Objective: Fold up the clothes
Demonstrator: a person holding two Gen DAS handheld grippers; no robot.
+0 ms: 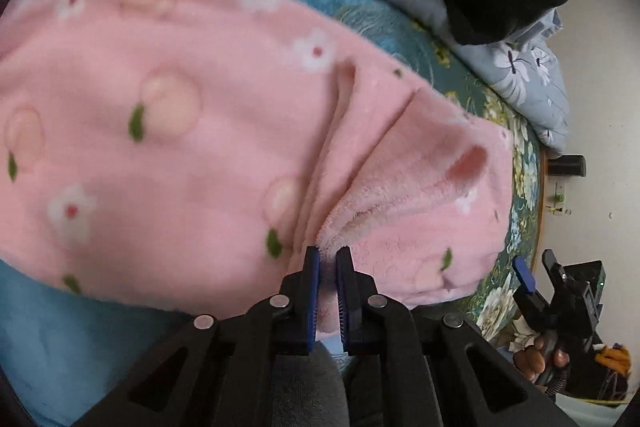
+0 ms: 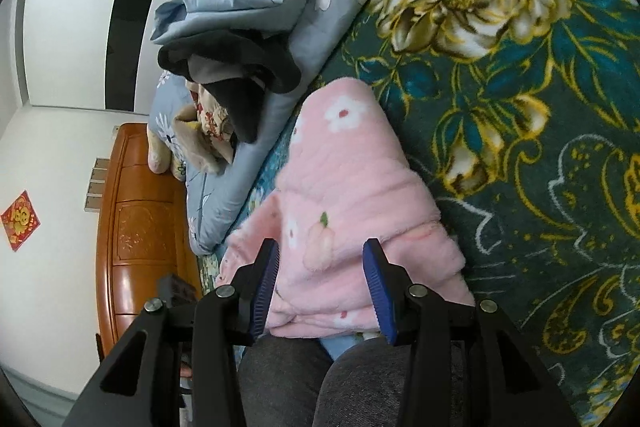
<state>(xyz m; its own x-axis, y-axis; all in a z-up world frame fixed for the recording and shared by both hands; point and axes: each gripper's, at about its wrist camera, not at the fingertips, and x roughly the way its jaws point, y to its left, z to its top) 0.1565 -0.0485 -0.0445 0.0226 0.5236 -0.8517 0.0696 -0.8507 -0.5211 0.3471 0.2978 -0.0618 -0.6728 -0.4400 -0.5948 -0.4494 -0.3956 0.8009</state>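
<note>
My left gripper (image 1: 328,257) sits low in the centre of the left wrist view, its blue pads (image 1: 313,291) drawn nearly together and pinching a ridge of the pink fleece garment (image 1: 180,131). The cloth bunches up between them and folds run away from the pinch toward the upper right of the frame. My right gripper (image 2: 322,259) sits at the bottom centre of its own view with its fingers spread wide, holding nothing; the near end of the garment (image 2: 344,211) lies between and beyond the pads (I cannot tell whether they touch the fleece). It also shows at the lower right edge of the left view (image 1: 536,275), held in a hand (image 1: 540,359).

The garment is plush pink, printed with white flowers, pale peaches and green leaves. In the left view it spreads across most of the frame; in the right view it is a rumpled mound in the centre. It lies on a teal floral blanket (image 2: 520,107). A pile of dark and pale-blue clothes (image 2: 232,59) sits at upper left of the right view, above a wooden headboard (image 2: 140,227).
</note>
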